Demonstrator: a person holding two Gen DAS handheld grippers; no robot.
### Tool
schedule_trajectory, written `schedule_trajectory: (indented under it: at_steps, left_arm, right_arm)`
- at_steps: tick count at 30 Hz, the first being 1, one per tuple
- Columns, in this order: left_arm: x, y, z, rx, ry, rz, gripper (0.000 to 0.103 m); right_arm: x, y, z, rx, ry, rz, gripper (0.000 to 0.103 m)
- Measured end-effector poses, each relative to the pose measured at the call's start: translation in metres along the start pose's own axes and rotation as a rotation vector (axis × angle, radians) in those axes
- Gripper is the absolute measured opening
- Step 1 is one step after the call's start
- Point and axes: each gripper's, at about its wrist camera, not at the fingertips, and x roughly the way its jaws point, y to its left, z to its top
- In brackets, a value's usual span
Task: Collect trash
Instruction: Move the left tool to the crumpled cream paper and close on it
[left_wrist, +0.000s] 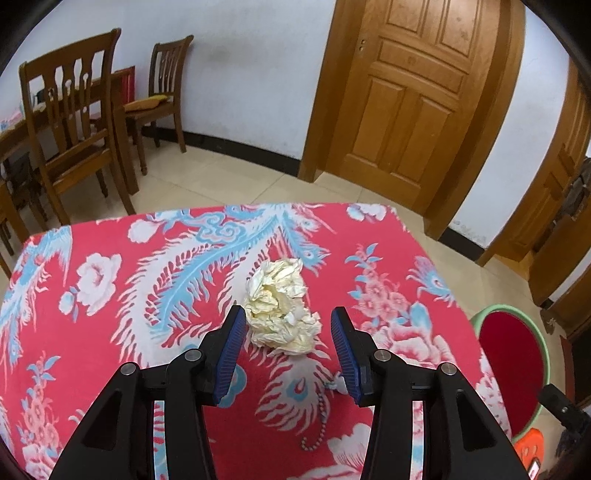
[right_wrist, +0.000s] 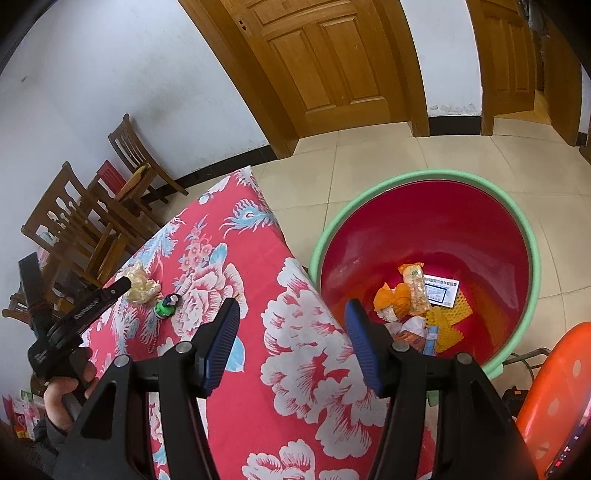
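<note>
Red floral cloth covered the surface (left_wrist: 110, 332) where a crumpled wad of pale tissue (left_wrist: 282, 308) lay near the middle. At that moment the left gripper (left_wrist: 288, 325) hovered with its blue-padded jaws spread wide on either side of the wad, gripping nothing. A small green-and-black trinket (right_wrist: 166, 306) on a bead chain (partly hidden in the left view) sat just beside the tissue. Off the surface's edge, the right gripper (right_wrist: 291, 317) hung released and empty near a green-rimmed red bin (right_wrist: 517, 229) holding wrappers and scraps.
</note>
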Motion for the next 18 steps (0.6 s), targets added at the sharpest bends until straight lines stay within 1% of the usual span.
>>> schedule_trajectory:
  at_steps: [5, 8, 9, 10, 13, 16, 18]
  left_arm:
    - [0.014, 0.005, 0.001, -0.021, 0.016, 0.022, 0.049]
    - [0.020, 0.010, 0.001, -0.037, 0.024, 0.019, 0.049]
    - [0.022, 0.012, 0.000, -0.043, 0.028, 0.020, 0.047]
    - [0.024, 0.014, 0.000, -0.049, 0.032, 0.019, 0.041]
    - [0.029, 0.018, -0.002, -0.062, 0.046, 0.013, 0.030]
    - [0.028, 0.019, -0.002, -0.071, 0.043, 0.000, 0.023]
    - [0.025, 0.019, -0.002, -0.072, 0.039, -0.005, 0.023]
  right_arm:
    - [0.006, 0.002, 0.002, -0.005, 0.008, -0.004, 0.061]
    - [0.010, 0.003, 0.001, -0.005, 0.014, -0.009, 0.061]
    - [0.010, 0.003, 0.001, -0.004, 0.014, -0.011, 0.061]
    - [0.011, 0.004, 0.000, -0.004, 0.015, -0.012, 0.061]
    - [0.009, 0.005, -0.001, -0.004, 0.012, -0.014, 0.061]
    - [0.008, 0.004, -0.001, -0.002, 0.009, -0.014, 0.061]
    - [0.008, 0.004, -0.002, -0.001, 0.009, -0.013, 0.061]
